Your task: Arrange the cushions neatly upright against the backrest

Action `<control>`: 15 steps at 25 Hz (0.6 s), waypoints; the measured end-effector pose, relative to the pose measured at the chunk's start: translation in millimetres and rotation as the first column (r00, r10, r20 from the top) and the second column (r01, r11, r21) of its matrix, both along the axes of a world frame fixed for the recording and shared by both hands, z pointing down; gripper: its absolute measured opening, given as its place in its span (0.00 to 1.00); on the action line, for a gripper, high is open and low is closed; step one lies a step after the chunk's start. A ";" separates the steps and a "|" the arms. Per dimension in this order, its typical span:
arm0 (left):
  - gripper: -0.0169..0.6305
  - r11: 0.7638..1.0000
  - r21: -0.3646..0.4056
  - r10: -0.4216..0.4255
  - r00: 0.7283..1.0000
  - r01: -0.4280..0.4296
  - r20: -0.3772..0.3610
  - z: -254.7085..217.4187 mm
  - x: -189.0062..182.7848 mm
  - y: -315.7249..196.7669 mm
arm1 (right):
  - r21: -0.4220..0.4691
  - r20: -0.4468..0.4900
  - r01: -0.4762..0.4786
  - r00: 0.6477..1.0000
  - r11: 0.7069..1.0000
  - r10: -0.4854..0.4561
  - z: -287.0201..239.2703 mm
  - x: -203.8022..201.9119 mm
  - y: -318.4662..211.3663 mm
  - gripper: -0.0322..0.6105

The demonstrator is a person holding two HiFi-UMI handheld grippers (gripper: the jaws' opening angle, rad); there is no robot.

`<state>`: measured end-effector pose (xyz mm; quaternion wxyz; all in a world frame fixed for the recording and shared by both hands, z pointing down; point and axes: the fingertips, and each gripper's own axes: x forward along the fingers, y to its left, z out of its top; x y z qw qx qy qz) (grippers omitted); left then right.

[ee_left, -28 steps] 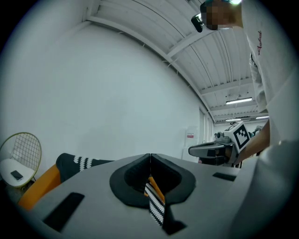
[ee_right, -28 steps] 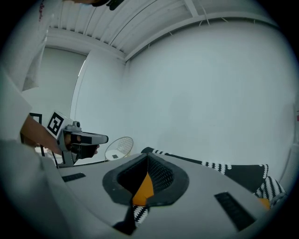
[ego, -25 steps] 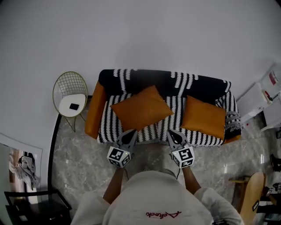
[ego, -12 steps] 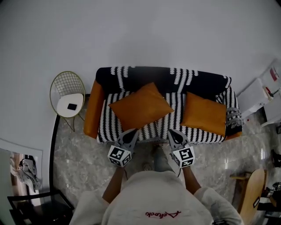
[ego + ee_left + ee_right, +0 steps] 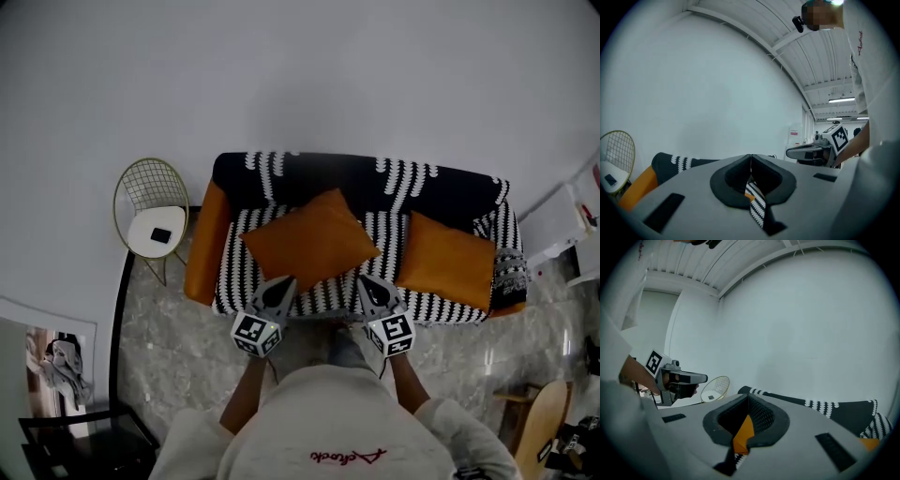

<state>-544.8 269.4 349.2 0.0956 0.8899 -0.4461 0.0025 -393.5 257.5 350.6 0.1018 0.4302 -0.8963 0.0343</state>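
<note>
The left tool [image 5: 279, 284] and right tool [image 5: 366, 283], both closed on nothing, hung before the sofa [image 5: 309, 173], where the left cushion [image 5: 309, 242] and right cushion [image 5: 448, 261] lay flat.

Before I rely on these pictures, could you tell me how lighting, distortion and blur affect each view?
Head view: dim, flat light; the fisheye bows the sofa, and the marble floor shows faint sheen. Left gripper view: black round vignette, curved ceiling beams, a bright ceiling lamp. Right gripper view: same vignette, evenly lit wall, all fairly sharp.
</note>
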 end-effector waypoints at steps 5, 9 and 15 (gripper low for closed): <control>0.07 1.000 0.005 -0.018 1.000 0.018 0.004 -7.1 2.2 -47.0 | 0.001 0.006 0.015 1.000 1.000 -0.015 -3.6 2.6 -49.1 0.10; 0.07 0.999 0.011 -0.037 0.999 0.036 0.006 -14.5 7.0 -84.3 | 0.008 0.009 0.031 0.999 0.999 -0.031 -11.7 7.4 -87.9 0.10; 0.07 0.999 0.005 -0.051 0.999 0.051 0.003 -17.4 23.8 -135.1 | 0.008 0.027 0.047 0.999 0.999 -0.047 -15.6 19.9 -144.5 0.09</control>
